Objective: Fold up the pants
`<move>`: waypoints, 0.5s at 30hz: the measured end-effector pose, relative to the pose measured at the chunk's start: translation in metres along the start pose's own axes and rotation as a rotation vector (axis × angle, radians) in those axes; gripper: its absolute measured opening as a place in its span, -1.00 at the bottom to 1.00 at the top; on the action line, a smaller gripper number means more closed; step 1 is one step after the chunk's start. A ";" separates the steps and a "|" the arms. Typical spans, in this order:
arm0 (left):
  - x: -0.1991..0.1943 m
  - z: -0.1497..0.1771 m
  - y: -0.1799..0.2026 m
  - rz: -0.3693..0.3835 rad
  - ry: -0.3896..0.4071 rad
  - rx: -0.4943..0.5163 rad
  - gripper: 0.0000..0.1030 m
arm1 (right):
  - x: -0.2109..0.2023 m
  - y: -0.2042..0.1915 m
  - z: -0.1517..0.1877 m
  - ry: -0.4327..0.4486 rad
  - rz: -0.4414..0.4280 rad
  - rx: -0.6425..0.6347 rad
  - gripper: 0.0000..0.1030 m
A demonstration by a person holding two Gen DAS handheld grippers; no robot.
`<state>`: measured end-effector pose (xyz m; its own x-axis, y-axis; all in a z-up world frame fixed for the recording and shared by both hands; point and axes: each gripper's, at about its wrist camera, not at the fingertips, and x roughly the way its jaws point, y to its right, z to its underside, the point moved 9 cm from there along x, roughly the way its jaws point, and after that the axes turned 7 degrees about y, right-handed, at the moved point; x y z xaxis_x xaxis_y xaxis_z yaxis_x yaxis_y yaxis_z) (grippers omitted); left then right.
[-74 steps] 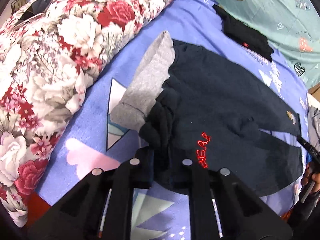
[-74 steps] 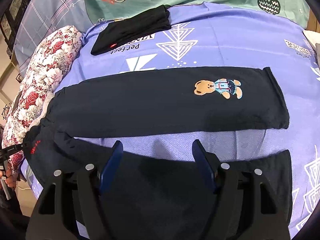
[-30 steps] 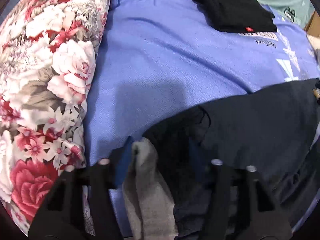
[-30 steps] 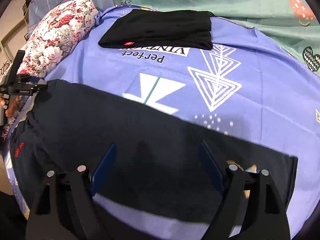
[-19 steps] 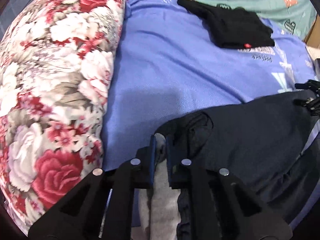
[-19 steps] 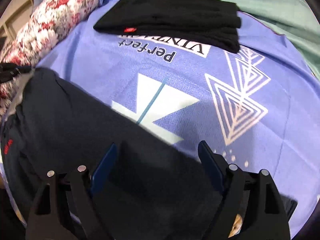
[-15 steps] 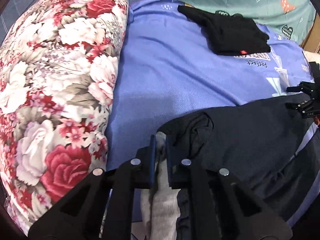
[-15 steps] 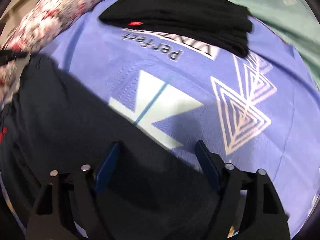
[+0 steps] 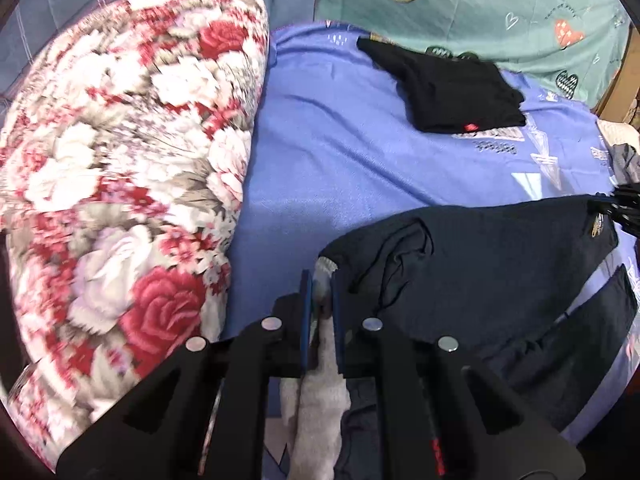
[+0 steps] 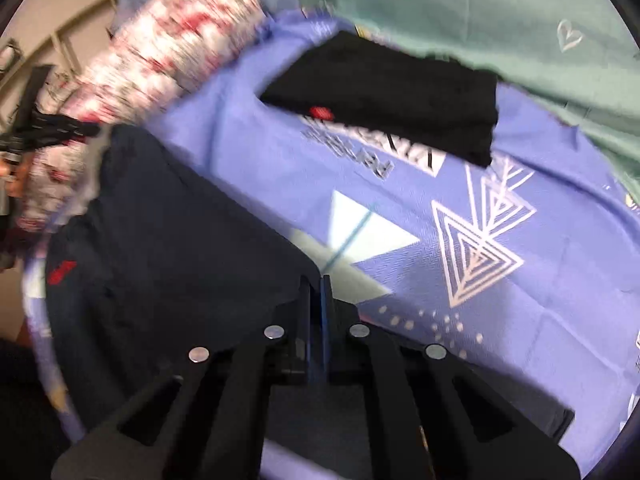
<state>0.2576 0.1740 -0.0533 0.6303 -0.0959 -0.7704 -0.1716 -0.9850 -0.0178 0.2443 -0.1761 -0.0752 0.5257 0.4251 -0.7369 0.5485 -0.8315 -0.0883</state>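
Dark navy pants (image 9: 480,264) lie on the blue bed sheet (image 9: 340,152), their grey lining (image 9: 324,400) turned out at the waist. My left gripper (image 9: 320,292) is shut on the waist edge, where the grey lining shows. In the right wrist view the pants (image 10: 168,248) spread to the left, with a red logo (image 10: 60,272). My right gripper (image 10: 316,292) is shut on the far edge of a pant leg. The left gripper (image 10: 48,132) shows at the far left of that view, and the right gripper (image 9: 624,204) at the right edge of the left wrist view.
A floral pillow (image 9: 120,168) lies along the left of the bed. A folded black garment (image 9: 448,84) rests at the far side, also in the right wrist view (image 10: 392,92). A teal cloth (image 9: 480,4) hangs behind. More clothes (image 9: 620,152) sit at the right edge.
My right gripper has closed on the pant leg edge; it was open before. My left gripper stays shut on the waist. Both views have shifted and the right one is blurred.
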 end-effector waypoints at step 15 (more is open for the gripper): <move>-0.108 0.119 -0.015 0.013 0.042 -0.111 -1.00 | -0.075 -0.125 0.128 0.005 -0.194 0.039 -0.92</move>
<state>0.1024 0.2162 -0.0456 0.6602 -0.1127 -0.7426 -0.0967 -0.9932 0.0647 0.0529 -0.1496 -0.0951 0.4159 0.5804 -0.7001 0.6142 -0.7470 -0.2544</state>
